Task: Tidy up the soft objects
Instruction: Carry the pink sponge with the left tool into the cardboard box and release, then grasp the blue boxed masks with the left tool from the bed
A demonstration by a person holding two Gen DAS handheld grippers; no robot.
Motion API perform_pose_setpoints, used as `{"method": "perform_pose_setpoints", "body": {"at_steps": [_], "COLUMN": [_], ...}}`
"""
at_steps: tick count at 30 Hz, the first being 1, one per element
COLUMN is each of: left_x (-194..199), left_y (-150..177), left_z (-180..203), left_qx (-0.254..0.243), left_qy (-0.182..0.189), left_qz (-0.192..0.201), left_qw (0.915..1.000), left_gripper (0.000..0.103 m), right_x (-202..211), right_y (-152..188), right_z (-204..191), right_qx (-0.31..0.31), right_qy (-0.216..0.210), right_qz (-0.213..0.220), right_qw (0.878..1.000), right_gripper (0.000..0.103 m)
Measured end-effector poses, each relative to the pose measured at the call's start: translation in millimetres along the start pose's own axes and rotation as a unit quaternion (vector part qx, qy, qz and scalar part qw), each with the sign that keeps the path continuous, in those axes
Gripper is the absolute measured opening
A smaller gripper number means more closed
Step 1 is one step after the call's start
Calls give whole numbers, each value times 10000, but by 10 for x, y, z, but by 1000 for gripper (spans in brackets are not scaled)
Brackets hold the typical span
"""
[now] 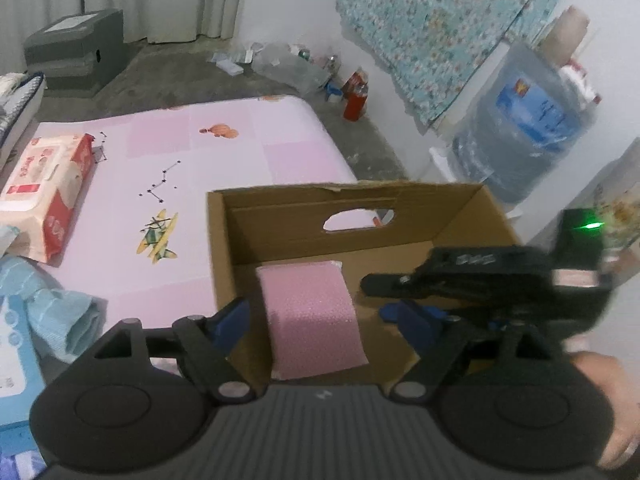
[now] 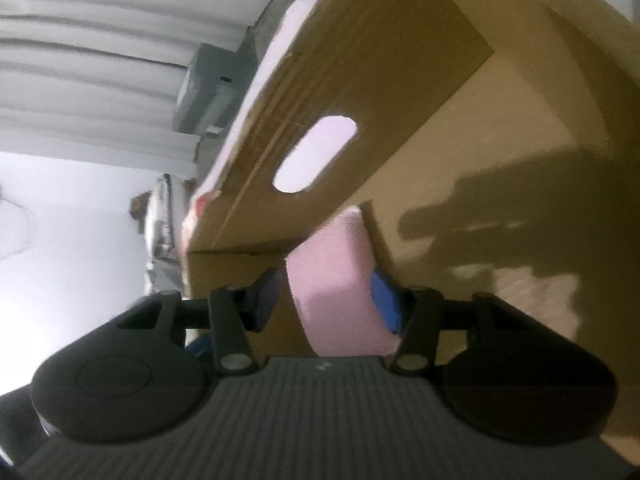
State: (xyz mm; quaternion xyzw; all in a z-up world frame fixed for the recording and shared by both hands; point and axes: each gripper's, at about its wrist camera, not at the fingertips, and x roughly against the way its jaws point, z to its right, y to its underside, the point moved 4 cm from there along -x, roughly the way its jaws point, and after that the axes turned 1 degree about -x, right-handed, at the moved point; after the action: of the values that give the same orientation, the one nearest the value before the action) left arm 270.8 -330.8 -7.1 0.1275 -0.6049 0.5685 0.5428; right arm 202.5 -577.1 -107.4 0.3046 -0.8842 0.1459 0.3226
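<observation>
A pink sponge (image 1: 314,316) lies on the floor of an open cardboard box (image 1: 280,220) on the pink mat. My left gripper (image 1: 320,320) is open above the box's near wall, its blue fingertips (image 1: 232,320) on either side of the sponge and clear of it. My right gripper (image 1: 400,292) reaches into the box from the right, tilted on its side. In the right wrist view the sponge (image 2: 336,292) sits between the open fingers of the right gripper (image 2: 332,300), against the right blue pad (image 2: 386,300), with a gap at the left pad. The box wall (image 2: 360,80) has a handle hole.
A red and white wipes pack (image 1: 44,192) lies on the pink mat (image 1: 224,148) at the left. A light blue towel (image 1: 60,312) and a blue packet (image 1: 12,360) lie near left. A water jug (image 1: 528,120), bottles (image 1: 354,96) and a grey box (image 1: 76,48) stand beyond.
</observation>
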Motion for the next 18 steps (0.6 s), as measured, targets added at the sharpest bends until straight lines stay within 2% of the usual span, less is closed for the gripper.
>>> {"method": "perform_pose_setpoints", "body": {"at_steps": [2,7,13,18], "left_x": [171,480,750,1018], "left_y": [27,86,245,441], "left_z": [-82,-306,-659,-1039], "left_qx": [35,162,238,524], "left_qy": [-94,-224,-601,-671], "left_qz": [142,291,408,462], "left_qw": [9998,9992,9971,9953], "left_gripper": [89,90,92,100], "right_x": [-97,-435,-551,-453], "right_y": [21,102,77,123], "right_z": [-16,-119,-223,-254], "right_qx": [85,425,818,1077], "right_qy": [140,486,604,697], "right_qz": [-72,-239,-38,-11], "right_qw": [9998,9976,9948,9917], "right_gripper": [43,21,20,23]}}
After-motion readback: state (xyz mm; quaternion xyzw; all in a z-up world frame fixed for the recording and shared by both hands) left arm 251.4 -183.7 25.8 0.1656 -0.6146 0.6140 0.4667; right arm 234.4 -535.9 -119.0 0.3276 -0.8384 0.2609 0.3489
